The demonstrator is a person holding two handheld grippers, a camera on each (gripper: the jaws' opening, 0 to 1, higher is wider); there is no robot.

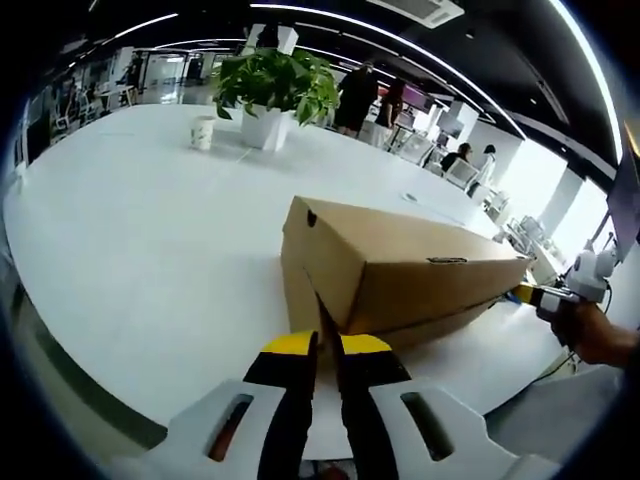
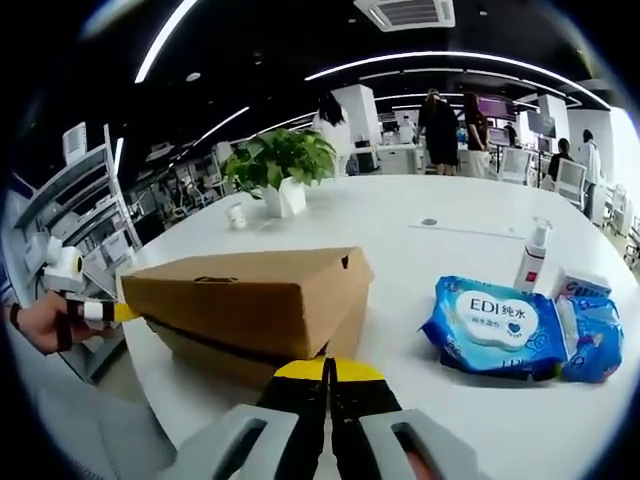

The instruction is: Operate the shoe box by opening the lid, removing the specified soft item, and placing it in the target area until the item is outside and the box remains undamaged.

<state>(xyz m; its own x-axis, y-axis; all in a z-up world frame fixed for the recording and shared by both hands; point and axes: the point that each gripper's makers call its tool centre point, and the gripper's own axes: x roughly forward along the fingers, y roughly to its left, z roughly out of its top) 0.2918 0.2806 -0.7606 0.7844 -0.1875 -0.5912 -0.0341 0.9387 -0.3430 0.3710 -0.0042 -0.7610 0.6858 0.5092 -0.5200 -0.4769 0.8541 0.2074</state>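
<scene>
Two grippers meet the box (image 1: 400, 275) at opposite ends; left gripper (image 1: 328, 345) pinches its lid edge with narrow jaws; right gripper (image 2: 328, 370) has jaws together at the lid's rim; lid barely raised on the bench (image 1: 150, 230); item unseen, removal pending.

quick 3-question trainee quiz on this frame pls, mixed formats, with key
1. True or false: the shoe box lid is fully off.
2. What stands beside the potted plant on the table? A) paper cup B) kettle C) laptop
3. Fill in: the blue wipes pack lies on the table, ____ the box.

Key: 1 false, the lid sits on the box, slightly raised. 2 A, paper cup. 3 outside.
</scene>
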